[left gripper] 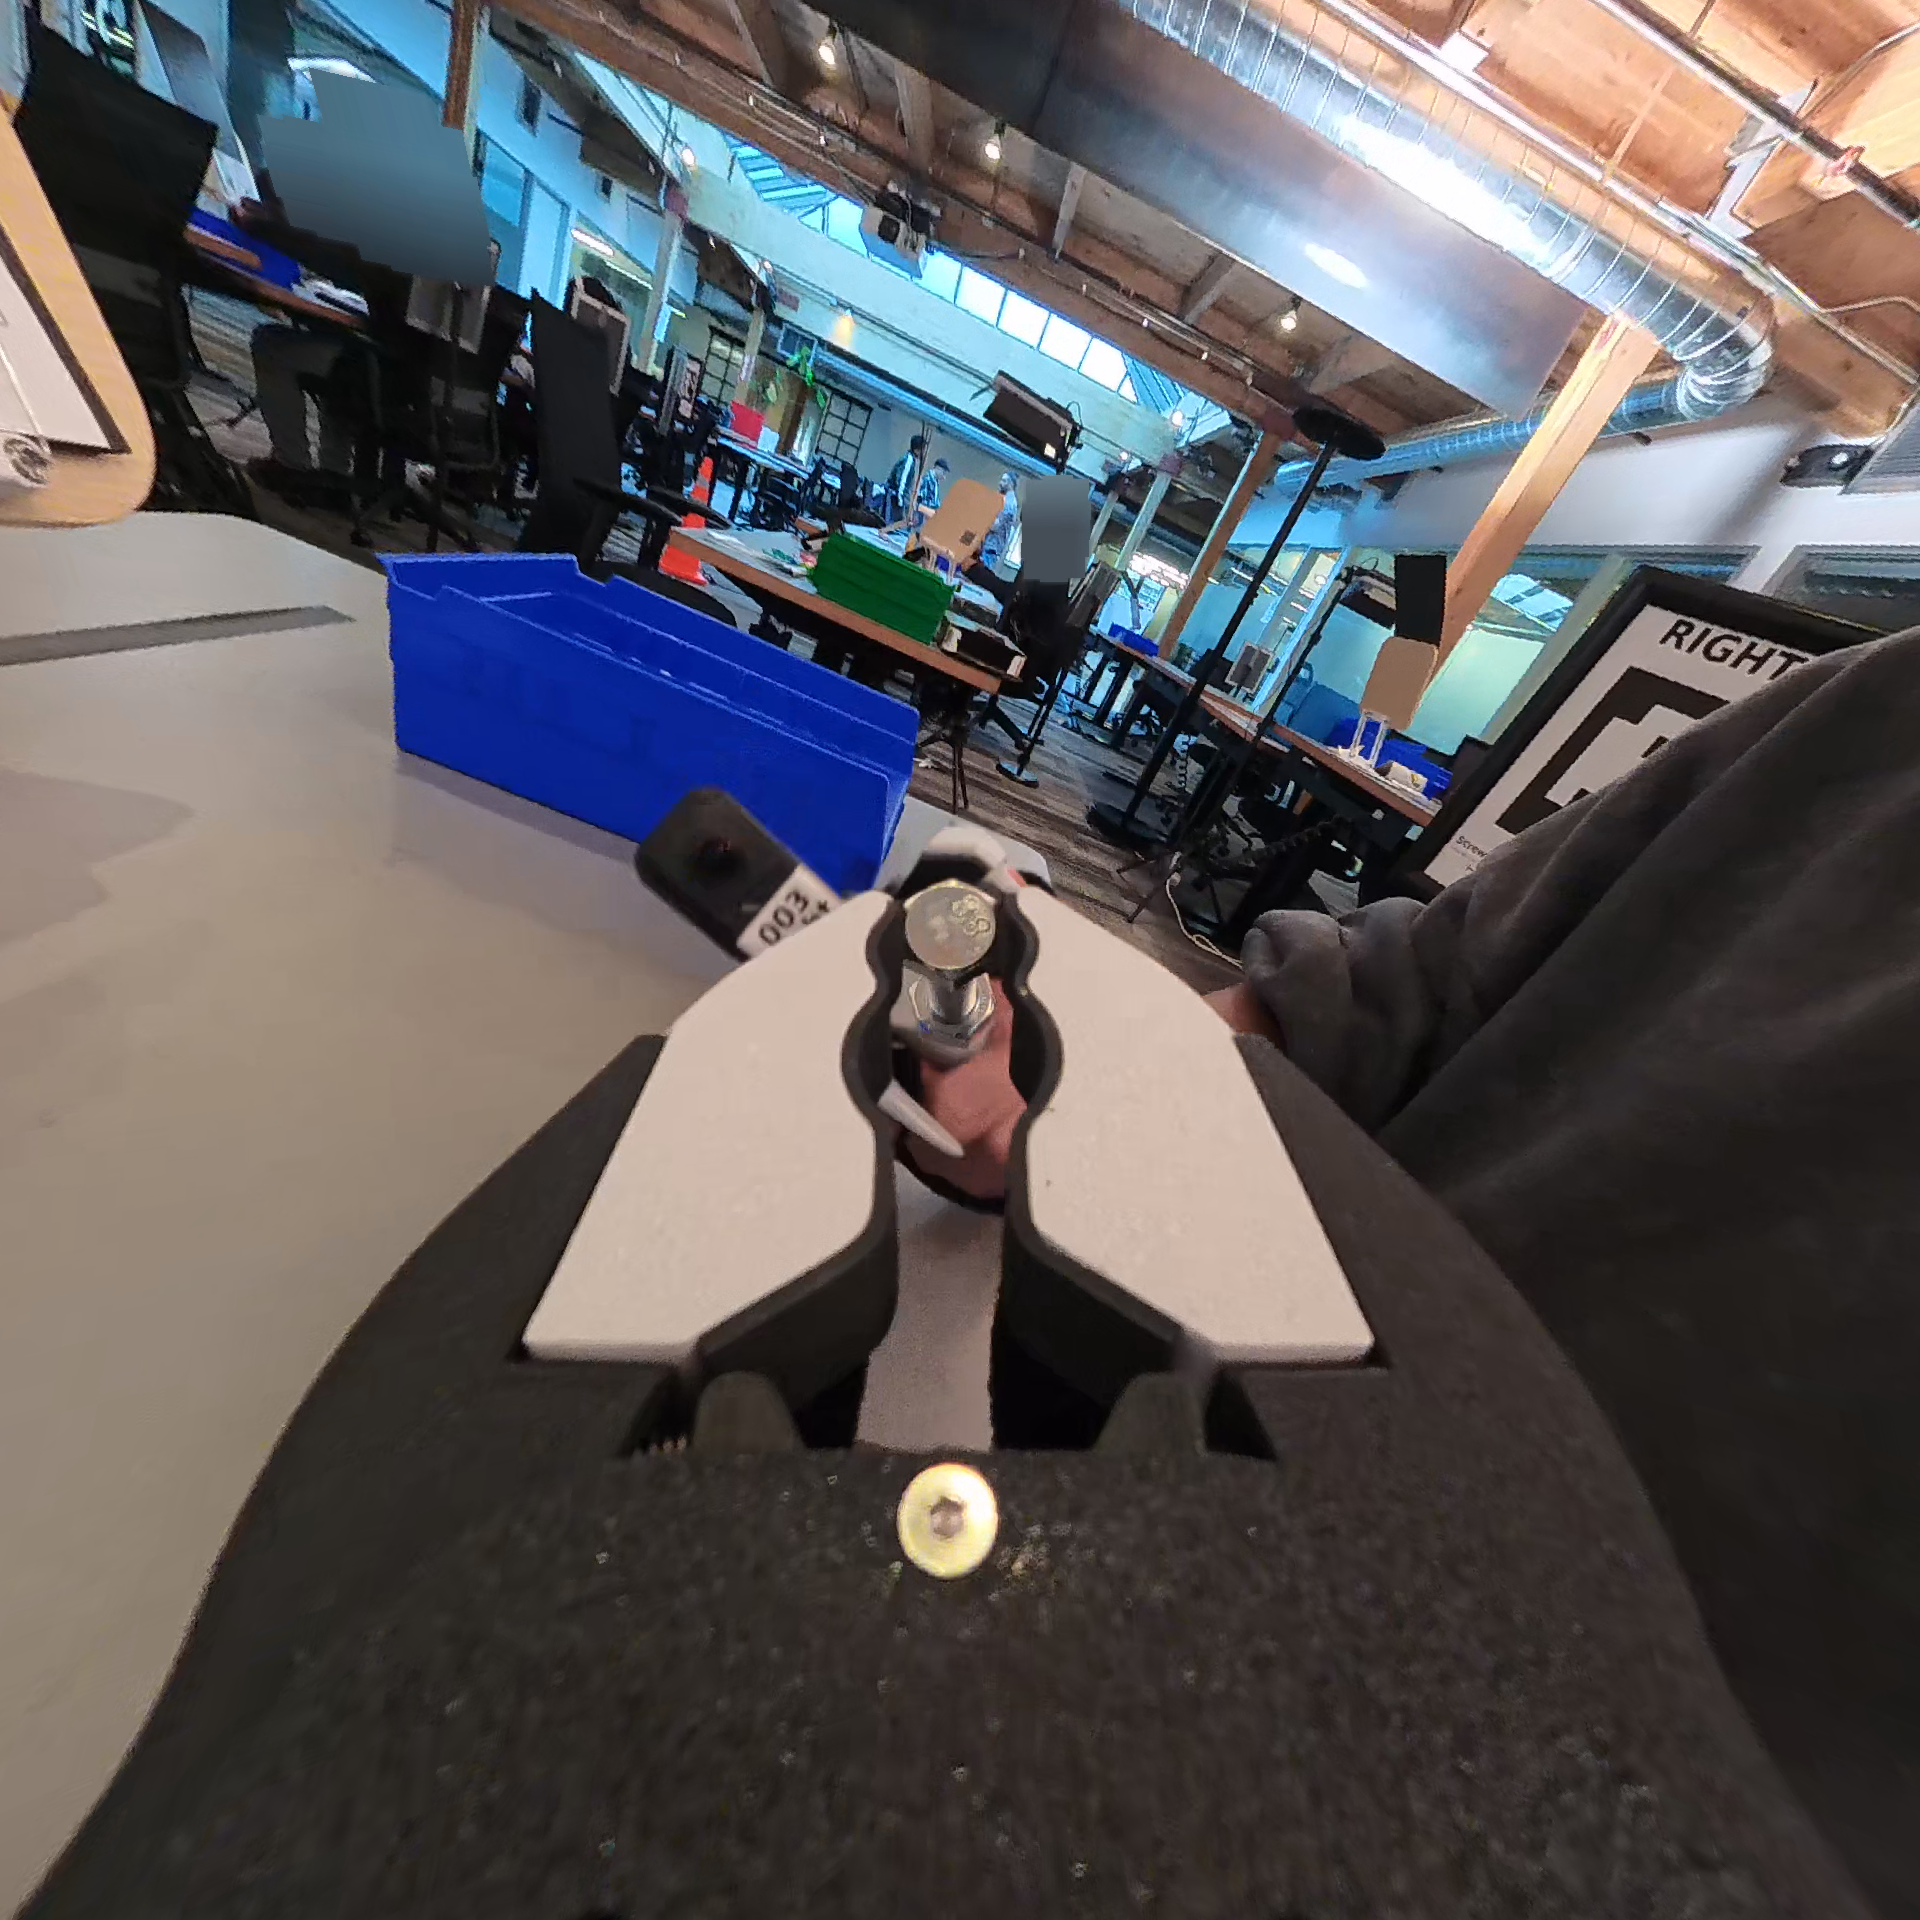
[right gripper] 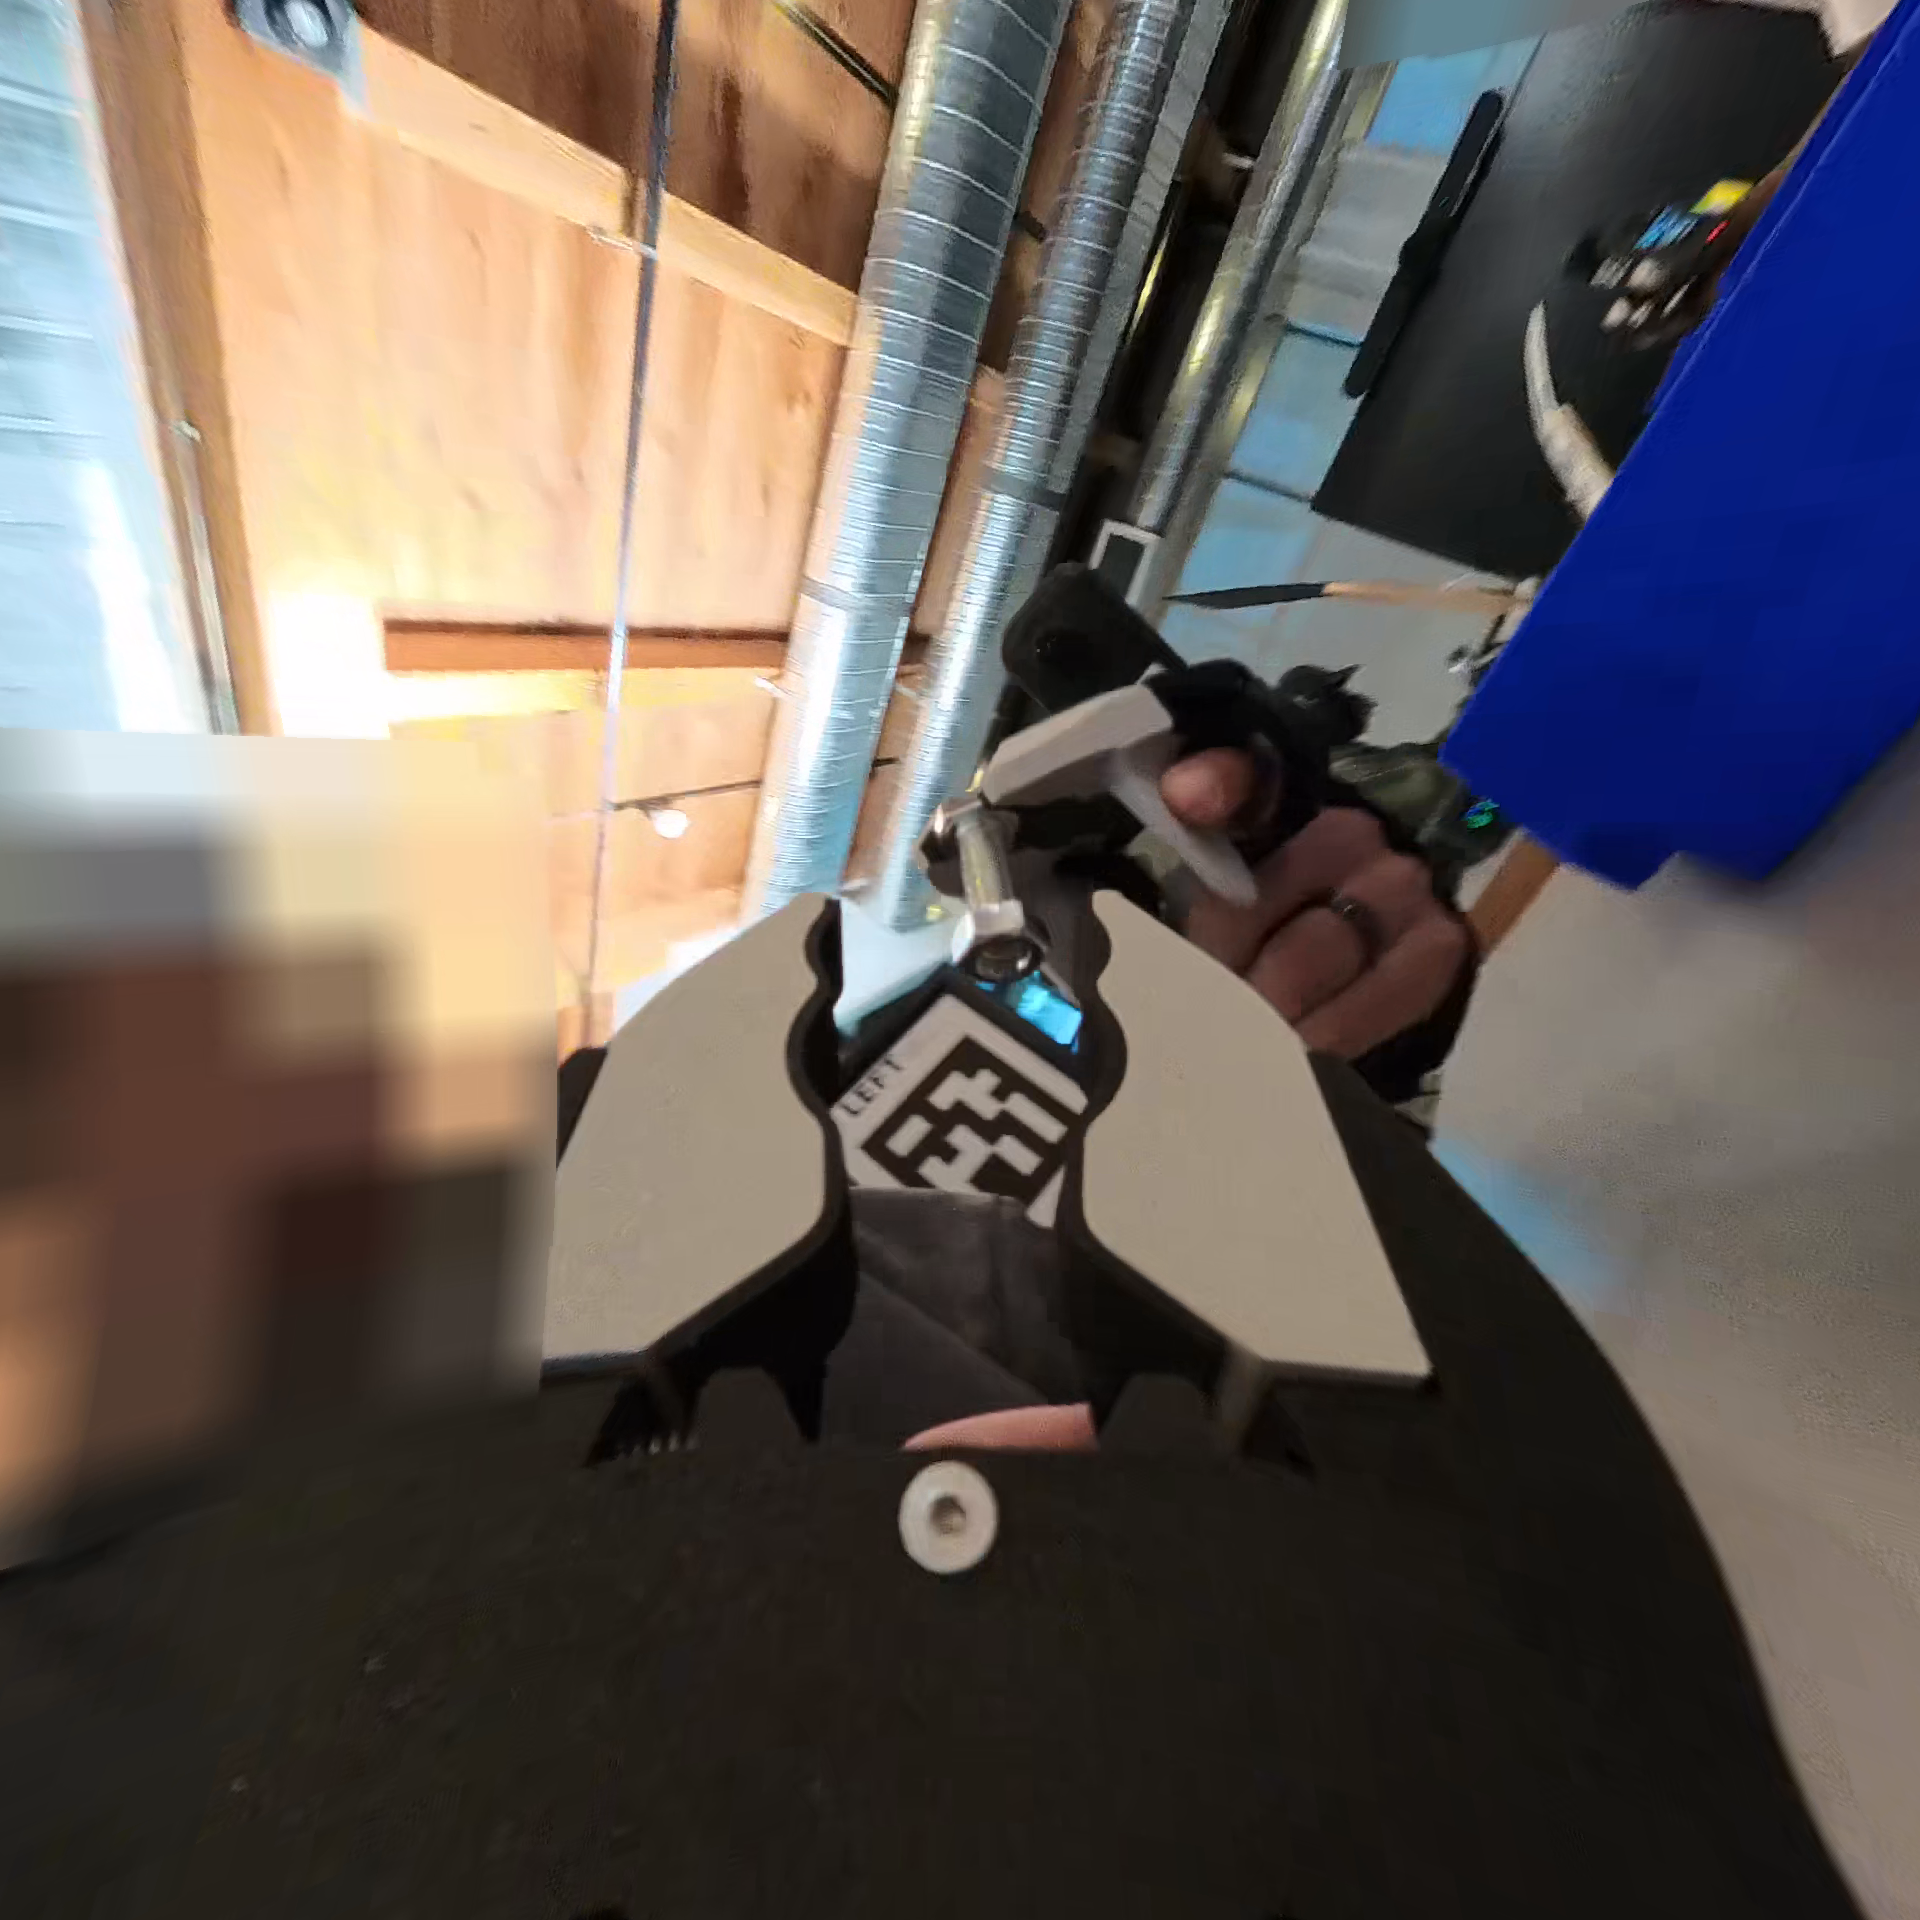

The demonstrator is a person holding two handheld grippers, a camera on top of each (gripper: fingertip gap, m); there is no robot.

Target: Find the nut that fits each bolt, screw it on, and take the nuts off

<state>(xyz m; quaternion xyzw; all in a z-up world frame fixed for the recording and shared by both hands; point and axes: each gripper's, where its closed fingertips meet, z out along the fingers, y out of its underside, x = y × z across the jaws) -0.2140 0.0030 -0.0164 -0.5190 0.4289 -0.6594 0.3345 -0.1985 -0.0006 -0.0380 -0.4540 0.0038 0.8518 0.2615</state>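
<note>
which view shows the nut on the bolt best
The left wrist view: the left claw grips the shiny steel hex-head bolt, and the silver hex nut sits sharp on its thread below the head. The right wrist view shows the nut small and motion-blurred at the right claw tips.

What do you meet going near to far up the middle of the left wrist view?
Left tongs, shut on the bolt with a nut on its shank → right tongs, meeting the bolt from the far side → blue bin on the grey table → green bins on a far desk.
</note>
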